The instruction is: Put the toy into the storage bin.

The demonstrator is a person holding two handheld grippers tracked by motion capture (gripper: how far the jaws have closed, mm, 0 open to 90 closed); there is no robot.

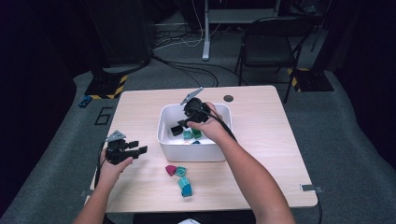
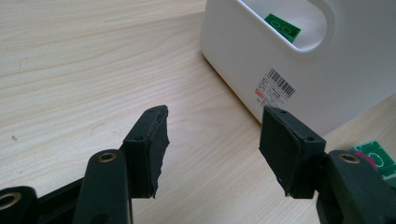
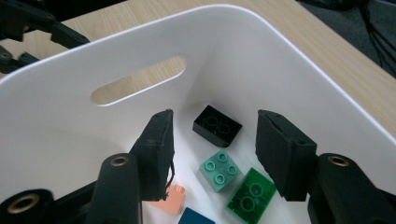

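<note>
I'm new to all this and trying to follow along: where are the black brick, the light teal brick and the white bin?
black brick [image 3: 217,124]: right gripper view, studded top face.
light teal brick [image 3: 220,170]: right gripper view, top among its four studs.
white bin [image 1: 191,151]: high view, near outer wall.

High view: fixed above the person's side, facing forward and down, far enough back to take in the whole worktop [image 1: 261,116], the floor and a chair [image 1: 271,42] beyond. Left gripper view: rides low over the worktop at near left, looks along its jaws toward the bin's [image 2: 299,74] outer wall, close up. Right gripper view: sits over the bin [image 3: 280,51], looks down past its jaws at the bricks [image 3: 220,171] inside, very close. All three share the bin [image 1: 168,140]. Right gripper view also catches the left gripper [image 3: 28,28] beyond the bin's far rim.
</note>
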